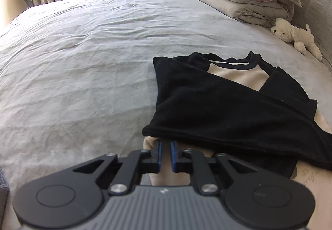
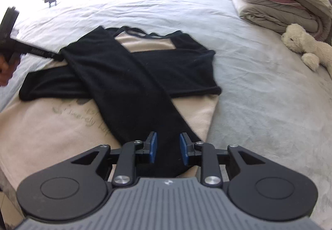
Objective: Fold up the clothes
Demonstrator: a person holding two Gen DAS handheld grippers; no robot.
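The beige-and-black shirt point(image 2: 143, 68) is lying on the bed point(image 1: 83, 53), sleeves crossed. The left tool point(image 1: 165, 144) is nearly pressed together at the shirt's beige edge, perhaps pinching it. The right tool point(image 2: 167, 143) is hovering spread over a black sleeve point(image 2: 128, 95).

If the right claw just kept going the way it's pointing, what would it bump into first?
Most likely the black sleeve lying across the shirt: the right claw points down at it with open jaws either side of the cloth. Depth is hard to judge, but nothing else lies between.
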